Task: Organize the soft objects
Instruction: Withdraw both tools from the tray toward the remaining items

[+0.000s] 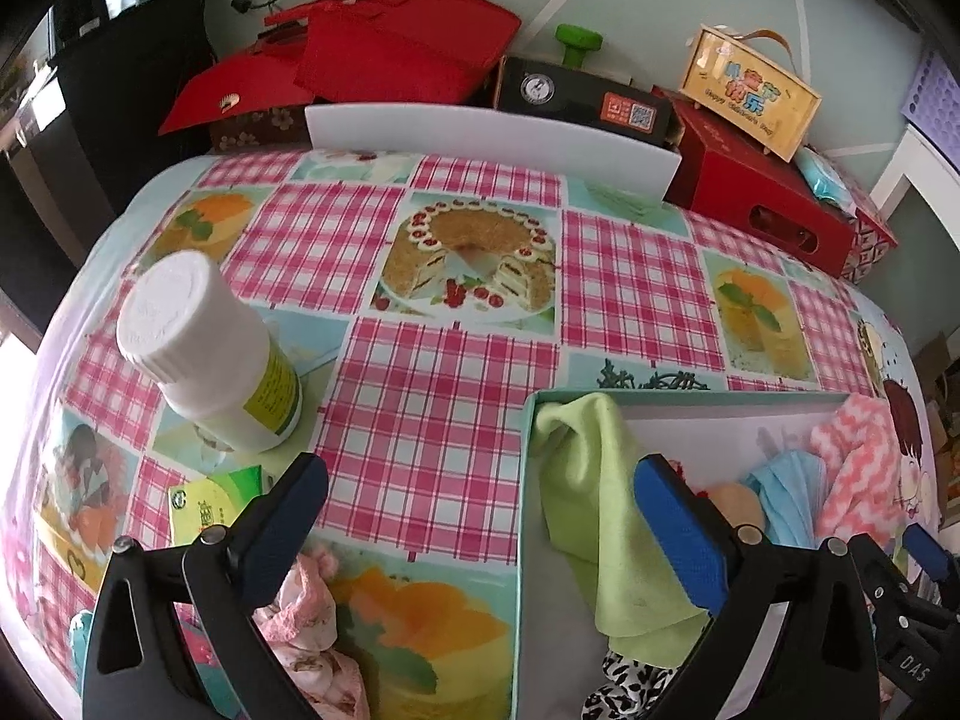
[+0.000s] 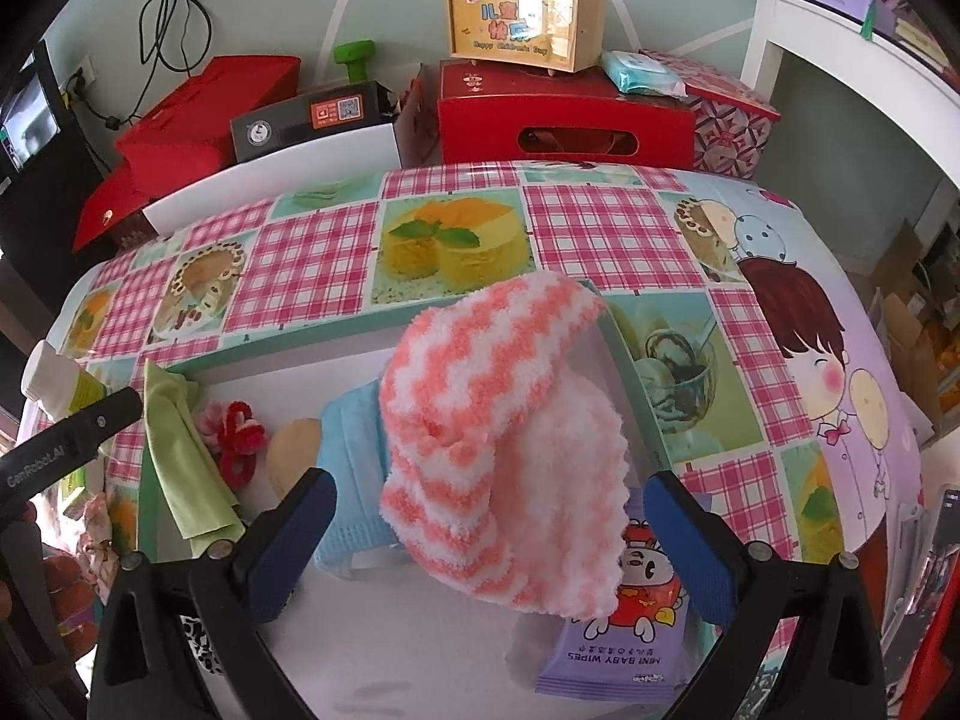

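Tabletop (image 1: 456, 372): a checked cake-print cloth covers it; boxes crowd the far edge.
Tray (image 2: 198, 367): a shallow teal-rimmed, white-floored tray sits at the near right of the tabletop and holds the gathered soft things.
Pink-and-white fluffy cloth (image 2: 510, 438): it slumps over the tray's right rim, its long axis running from the far rim down toward the near edge.
Green cloth (image 1: 606, 498): it hangs over the tray's left rim, partly inside.
Blue cloth (image 2: 348, 450): it lies on the tray floor, tucked under the fluffy one.
Pill bottle (image 1: 207, 354): it stands near the left edge, well apart from the tray.
Pink floral fabric (image 1: 306, 642): crumpled outside the tray, just beside the left gripper's near finger.
Right gripper (image 2: 492, 546): spread wide and empty, the fluffy cloth directly ahead between its fingers; this hand looks best placed for it.
Left gripper (image 1: 480, 516): spread wide, holding nothing, straddling the tray's left rim.
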The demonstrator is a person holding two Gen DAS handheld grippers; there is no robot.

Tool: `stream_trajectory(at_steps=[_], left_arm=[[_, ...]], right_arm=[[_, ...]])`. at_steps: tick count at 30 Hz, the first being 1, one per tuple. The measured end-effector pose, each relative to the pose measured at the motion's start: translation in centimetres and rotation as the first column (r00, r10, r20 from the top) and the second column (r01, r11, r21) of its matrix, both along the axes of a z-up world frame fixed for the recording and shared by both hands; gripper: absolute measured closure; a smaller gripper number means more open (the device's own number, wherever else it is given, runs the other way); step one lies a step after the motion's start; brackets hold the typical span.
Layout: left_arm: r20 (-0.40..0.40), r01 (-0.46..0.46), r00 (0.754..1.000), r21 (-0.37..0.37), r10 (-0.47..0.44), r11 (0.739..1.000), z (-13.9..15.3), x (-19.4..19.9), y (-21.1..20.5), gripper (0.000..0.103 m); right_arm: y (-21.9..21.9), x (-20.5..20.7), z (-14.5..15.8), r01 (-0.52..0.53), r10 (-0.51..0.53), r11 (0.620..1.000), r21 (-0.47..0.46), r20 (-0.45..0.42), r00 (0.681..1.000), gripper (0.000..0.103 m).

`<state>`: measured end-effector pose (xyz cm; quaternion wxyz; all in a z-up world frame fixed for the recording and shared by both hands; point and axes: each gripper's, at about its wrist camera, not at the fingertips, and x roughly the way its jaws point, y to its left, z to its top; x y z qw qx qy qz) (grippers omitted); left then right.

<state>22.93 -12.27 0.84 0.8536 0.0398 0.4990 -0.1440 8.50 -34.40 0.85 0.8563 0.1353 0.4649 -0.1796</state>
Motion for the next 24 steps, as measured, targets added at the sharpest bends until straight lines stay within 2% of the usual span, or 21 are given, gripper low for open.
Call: stream_trajectory(at_steps=[8,14,24], left_arm=[[-0.002,0.041,0.999,0.004,-0.041,0.999,0.7,-0.1,0.4,0.001],[0.007,0.012,1.0,-0.003,-0.012,1.0,2.0,0.0,2.9,0.001],[0.069,-0.163,0.985,0.026,0.161,0.986,4.5,0.8,9.7,0.001]], right_arm=[[0.8,-0.1,1.4,-0.027,0.028,1.0,-0.01,0.059,0.998,0.0],[3.0,0.4,2.9,-0.081,0.084,0.996,-0.038,0.102,0.991,0.0],[6.7,1.6,3.0,-0.176,0.18,0.983,-0.048,0.106,0.978,0.0]])
